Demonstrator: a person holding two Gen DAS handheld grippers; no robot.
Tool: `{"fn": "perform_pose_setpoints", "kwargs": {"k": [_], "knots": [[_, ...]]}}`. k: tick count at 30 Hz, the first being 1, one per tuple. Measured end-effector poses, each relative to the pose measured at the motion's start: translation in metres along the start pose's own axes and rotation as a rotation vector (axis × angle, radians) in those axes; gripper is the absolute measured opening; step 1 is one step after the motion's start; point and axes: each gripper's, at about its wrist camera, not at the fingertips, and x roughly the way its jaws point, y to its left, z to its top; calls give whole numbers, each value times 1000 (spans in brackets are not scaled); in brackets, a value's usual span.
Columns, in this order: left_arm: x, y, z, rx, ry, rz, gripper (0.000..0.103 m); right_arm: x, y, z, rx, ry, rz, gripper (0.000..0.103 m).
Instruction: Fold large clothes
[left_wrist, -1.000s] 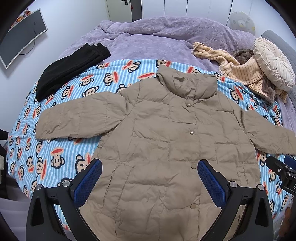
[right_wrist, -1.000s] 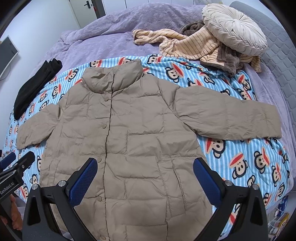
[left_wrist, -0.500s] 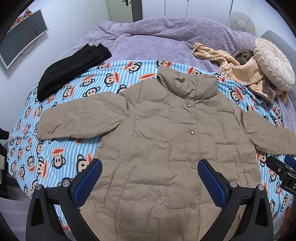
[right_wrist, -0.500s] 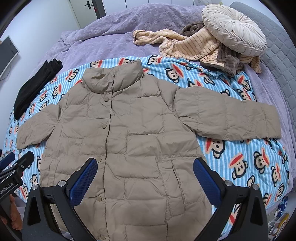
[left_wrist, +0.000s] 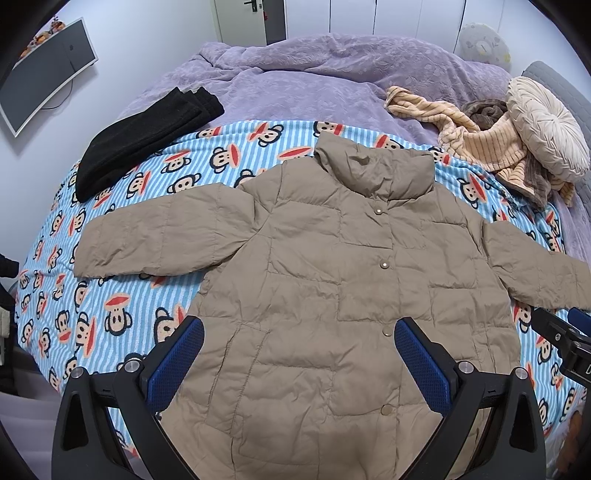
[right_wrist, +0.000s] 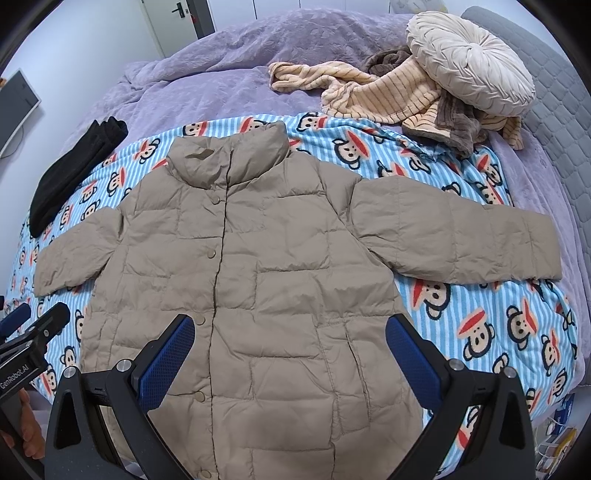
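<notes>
The tan quilted puffer jacket was laid flat, front up, on the monkey-print striped blanket — sleeves spread left and right, presumably ready for folding. Both the left gripper and right gripper were held apart above its near hem, nothing grasped.

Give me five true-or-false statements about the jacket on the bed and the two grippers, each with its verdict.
1. The tan jacket lies flat with both sleeves spread out. True.
2. The left gripper is clamped on the hem. False: its fingers stand open, holding nothing.
3. The jacket rests on a monkey-print blanket. True.
4. The round cushion sits on the jacket's collar. False: it lies apart, on the striped clothes.
5. The right gripper is open. True.
</notes>
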Motion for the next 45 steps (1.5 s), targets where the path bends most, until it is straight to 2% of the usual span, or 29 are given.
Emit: {"fn": "perform_pose_setpoints", "kwargs": {"k": [45], "knots": [[0,0,-6,0,4,2,103,5,0,4,0,2,-3,103]]}}
